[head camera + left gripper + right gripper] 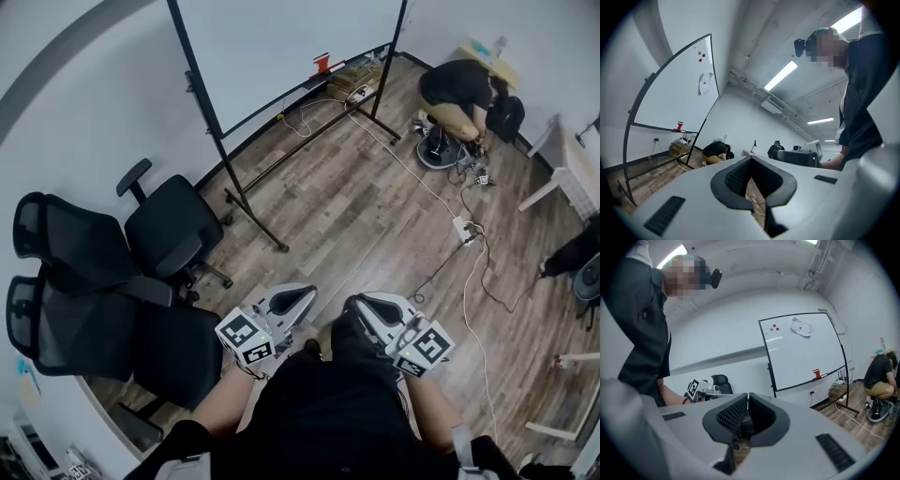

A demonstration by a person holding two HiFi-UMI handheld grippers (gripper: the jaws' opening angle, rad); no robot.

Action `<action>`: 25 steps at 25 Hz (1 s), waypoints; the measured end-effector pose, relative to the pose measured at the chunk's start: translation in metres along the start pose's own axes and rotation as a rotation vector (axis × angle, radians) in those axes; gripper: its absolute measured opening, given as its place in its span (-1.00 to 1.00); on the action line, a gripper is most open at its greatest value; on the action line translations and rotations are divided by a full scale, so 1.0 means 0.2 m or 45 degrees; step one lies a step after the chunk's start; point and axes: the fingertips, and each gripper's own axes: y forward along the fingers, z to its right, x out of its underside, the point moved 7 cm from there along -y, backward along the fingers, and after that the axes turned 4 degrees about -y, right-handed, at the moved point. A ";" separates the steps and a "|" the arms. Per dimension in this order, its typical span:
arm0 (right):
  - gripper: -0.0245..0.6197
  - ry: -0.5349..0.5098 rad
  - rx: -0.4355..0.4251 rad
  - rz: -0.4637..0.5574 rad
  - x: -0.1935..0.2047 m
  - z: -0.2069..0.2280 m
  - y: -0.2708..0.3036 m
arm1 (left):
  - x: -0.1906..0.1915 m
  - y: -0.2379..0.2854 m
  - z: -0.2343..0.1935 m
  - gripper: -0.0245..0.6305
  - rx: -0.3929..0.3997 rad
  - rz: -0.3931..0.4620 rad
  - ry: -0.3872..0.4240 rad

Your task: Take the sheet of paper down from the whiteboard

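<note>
On the upper part of the smooth, black-framed whiteboard, the sheet of paper hangs: white, crumpled, roughly oval, with small round magnets to its left. Both tools sit level at the person's waist, well apart from the board. The left gripper is clenched on nothing, ribbed dark pads together; the right gripper likewise, pads meeting, empty. Wood-plank floor below.

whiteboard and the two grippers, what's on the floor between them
In the head view, mostly bare wood floor, crossed only by the whiteboard stand's black foot. The office chairs stand off to the left and a white cable runs to the right.
</note>
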 end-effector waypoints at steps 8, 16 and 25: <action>-0.85 -0.005 0.044 0.033 -0.03 0.22 0.01 | -0.10 0.15 -0.08 -0.89 -0.018 -0.030 0.048; -0.85 0.023 0.031 0.046 -0.03 0.54 0.07 | -0.20 0.42 -0.25 -0.89 -0.029 -0.066 0.078; -0.85 0.001 -0.022 0.091 -0.20 1.06 0.10 | -0.44 0.90 -0.42 -0.89 -0.075 -0.023 0.155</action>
